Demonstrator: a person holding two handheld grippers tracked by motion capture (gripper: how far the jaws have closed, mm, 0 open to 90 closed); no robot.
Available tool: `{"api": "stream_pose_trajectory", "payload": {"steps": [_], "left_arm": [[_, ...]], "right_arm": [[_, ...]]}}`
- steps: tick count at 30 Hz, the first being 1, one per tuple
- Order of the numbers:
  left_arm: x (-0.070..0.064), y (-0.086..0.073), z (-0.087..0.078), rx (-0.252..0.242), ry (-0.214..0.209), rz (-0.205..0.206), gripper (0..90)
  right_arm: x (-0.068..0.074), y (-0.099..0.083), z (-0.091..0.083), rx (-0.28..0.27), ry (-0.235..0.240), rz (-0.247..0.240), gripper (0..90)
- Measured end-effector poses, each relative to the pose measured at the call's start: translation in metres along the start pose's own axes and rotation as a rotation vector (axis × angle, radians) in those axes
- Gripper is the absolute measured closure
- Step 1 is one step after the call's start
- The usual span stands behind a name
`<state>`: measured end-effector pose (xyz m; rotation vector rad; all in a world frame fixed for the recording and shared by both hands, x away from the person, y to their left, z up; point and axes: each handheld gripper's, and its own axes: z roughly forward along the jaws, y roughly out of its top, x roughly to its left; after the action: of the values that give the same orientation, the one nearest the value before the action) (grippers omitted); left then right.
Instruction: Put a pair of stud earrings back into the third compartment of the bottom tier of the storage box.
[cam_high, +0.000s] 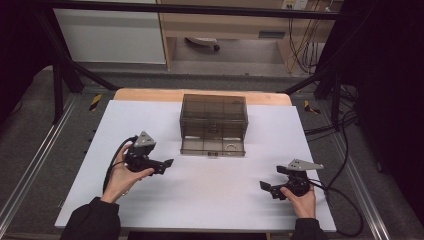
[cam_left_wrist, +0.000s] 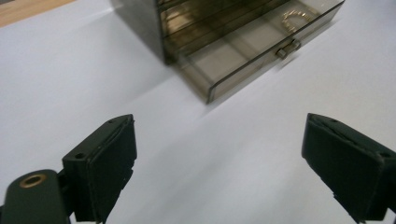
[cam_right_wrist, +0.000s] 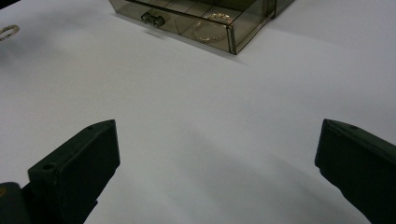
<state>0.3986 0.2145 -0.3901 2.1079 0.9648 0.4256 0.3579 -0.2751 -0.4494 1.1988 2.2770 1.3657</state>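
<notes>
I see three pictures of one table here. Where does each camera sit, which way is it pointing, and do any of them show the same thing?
High view: above the person's side, looking forward and down on the white table; both forearms show, left hand-held gripper and right hand-held gripper.
Left gripper view: rides the left hand-held gripper, looking between its open jaws at the smoky drawer box.
Right gripper view: rides the right hand-held gripper, jaws open, facing the pulled-out drawer.
Shared: both gripper views show the ring-like bracelet in that drawer.
</notes>
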Motion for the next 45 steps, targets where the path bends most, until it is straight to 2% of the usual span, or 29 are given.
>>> {"api": "stream_pose_trajectory", "payload": {"steps": [7,11,16,25,31,35,45], "left_arm": [[0.019,-0.027,-0.018,0.004,0.041,-0.03,9.1],[0.026,-0.043,-0.025,0.001,0.041,-0.051,9.3],[0.036,-0.065,-0.032,0.025,0.054,-0.08,11.0],[0.045,-0.092,-0.048,0.036,0.079,-0.129,25.9],[0.045,-0.104,-0.054,0.066,0.092,-0.129,39.5],[0.045,-0.109,-0.057,0.083,0.102,-0.123,49.8],[0.043,-0.111,-0.055,0.125,0.083,-0.122,69.7]], "right_arm": [[0.0,0.0,0.001,0.008,-0.001,0.0,0.6],[0.0,0.0,0.001,0.008,-0.002,0.0,0.6],[0.0,0.0,0.001,0.009,-0.002,-0.002,0.6],[0.001,-0.001,0.001,0.012,-0.001,-0.001,0.6],[0.0,-0.001,0.001,0.011,-0.002,-0.002,0.6],[0.0,-0.001,0.001,0.012,0.0,-0.003,0.6],[0.0,-0.001,0.001,0.011,-0.002,-0.001,0.6]]}}
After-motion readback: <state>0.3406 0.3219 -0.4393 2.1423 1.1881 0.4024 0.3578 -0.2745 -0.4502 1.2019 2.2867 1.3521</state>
